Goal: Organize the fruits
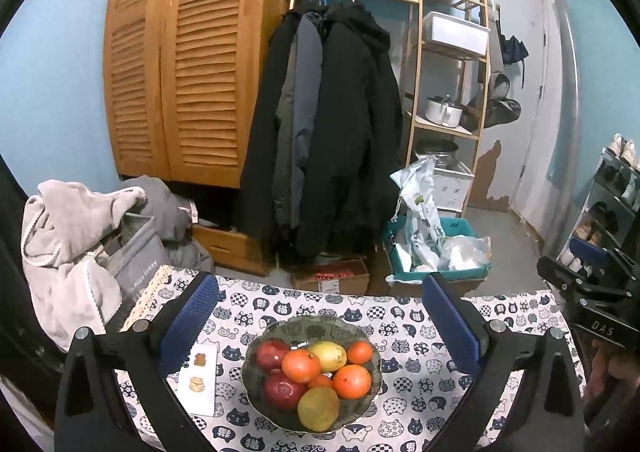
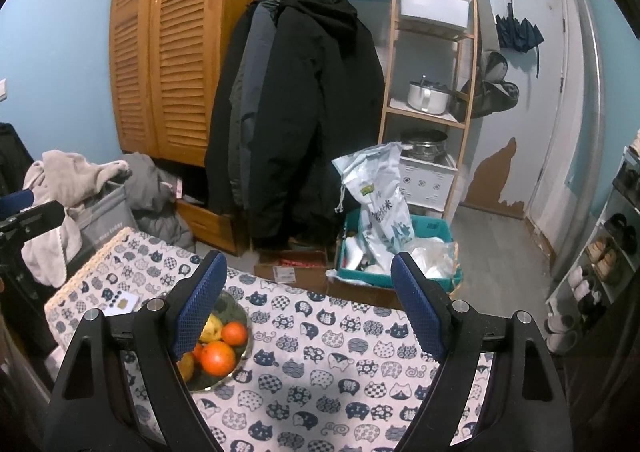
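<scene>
A dark glass bowl (image 1: 372, 376) sits on the cat-print tablecloth (image 1: 420, 384), holding red apples (image 1: 270, 354), several oranges (image 1: 352, 381), a yellow mango (image 1: 329, 355) and a green-yellow pear (image 1: 318, 408). My left gripper (image 1: 319, 290) hangs open above and short of the bowl, with nothing between its blue pads. In the right wrist view the bowl (image 2: 236, 316) lies low at the left, partly hidden by the left finger. My right gripper (image 2: 308, 264) stands open over bare cloth, to the right of the bowl. The right tool also shows as a black body (image 1: 588, 284).
A white card (image 1: 199, 380) with two small brown cookies lies left of the bowl. Beyond the table's far edge are a cardboard box (image 1: 332, 278), a teal bin (image 1: 436, 248) with bags, hanging coats (image 1: 332, 124), a clothes-filled laundry bag (image 1: 132, 248) and a shoe rack (image 2: 608, 252).
</scene>
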